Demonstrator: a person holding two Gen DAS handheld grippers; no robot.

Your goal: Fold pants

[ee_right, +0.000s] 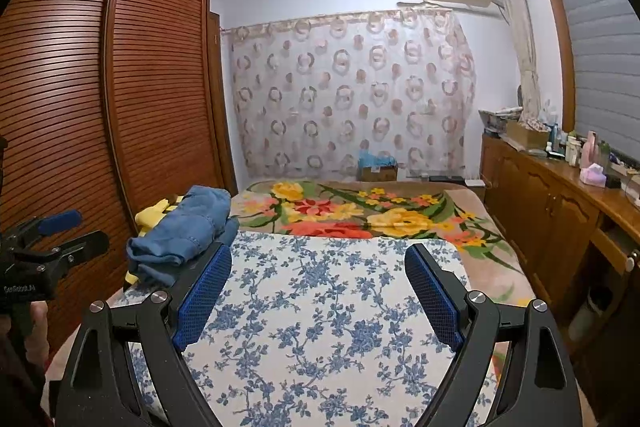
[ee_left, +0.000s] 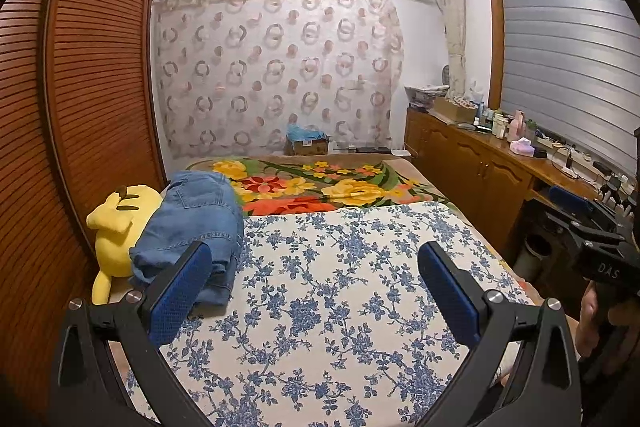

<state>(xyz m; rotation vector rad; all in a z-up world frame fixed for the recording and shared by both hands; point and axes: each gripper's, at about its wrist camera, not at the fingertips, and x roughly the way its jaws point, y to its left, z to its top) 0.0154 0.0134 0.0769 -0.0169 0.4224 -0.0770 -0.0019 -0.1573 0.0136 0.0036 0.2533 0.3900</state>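
Note:
Folded blue denim pants lie in a stack at the left side of the bed, partly on a yellow plush toy. They also show in the right wrist view. My left gripper is open and empty, held above the blue-flowered white cloth, its left finger just in front of the pants. My right gripper is open and empty over the same cloth. The left gripper also shows at the left edge of the right wrist view, and the right one at the right edge of the left wrist view.
A floral blanket covers the far half of the bed. A slatted wooden wardrobe stands close on the left. A wooden cabinet with bottles and boxes runs along the right. A patterned curtain hangs behind.

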